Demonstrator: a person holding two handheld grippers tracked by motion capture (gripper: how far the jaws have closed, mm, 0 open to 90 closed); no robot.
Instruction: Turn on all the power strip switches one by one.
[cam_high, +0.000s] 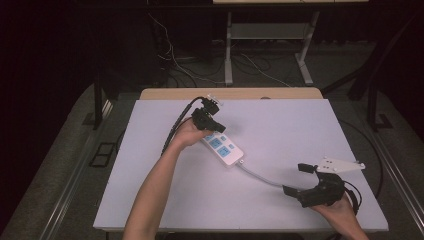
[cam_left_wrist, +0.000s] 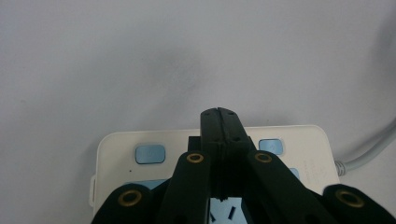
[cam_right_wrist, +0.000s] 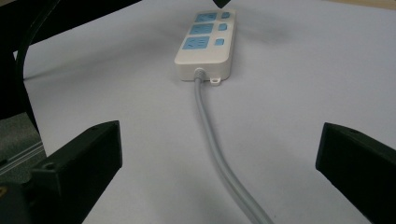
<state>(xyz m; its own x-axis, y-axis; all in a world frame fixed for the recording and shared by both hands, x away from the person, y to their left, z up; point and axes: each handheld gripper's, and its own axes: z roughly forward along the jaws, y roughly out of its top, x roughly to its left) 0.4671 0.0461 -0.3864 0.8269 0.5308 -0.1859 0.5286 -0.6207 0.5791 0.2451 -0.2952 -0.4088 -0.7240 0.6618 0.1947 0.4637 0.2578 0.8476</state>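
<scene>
The power strip (cam_high: 223, 146) lies diagonally on the table (cam_high: 280, 125), cord (cam_high: 262, 176) trailing toward the wide-open right gripper (cam_high: 295, 178). The left gripper (cam_left_wrist: 218, 114), jaws pressed together, hovers over its far end.

In the high view the white bench (cam_high: 280, 130) is evenly and brightly lit from above, while the floor and the room behind it sink into near black, with a reddish cast at the picture's edges. The picture is soft and slightly grainy. Shadows on the bench are faint and short. In the left gripper view a diffuse grey shadow lies on the bench beyond the left claw (cam_left_wrist: 218, 114), whose near parts are blurred. In the right gripper view the power strip (cam_right_wrist: 205, 44) is sharp and without glare, and the right claw's black fingers (cam_right_wrist: 84, 158) lose all detail.
</scene>
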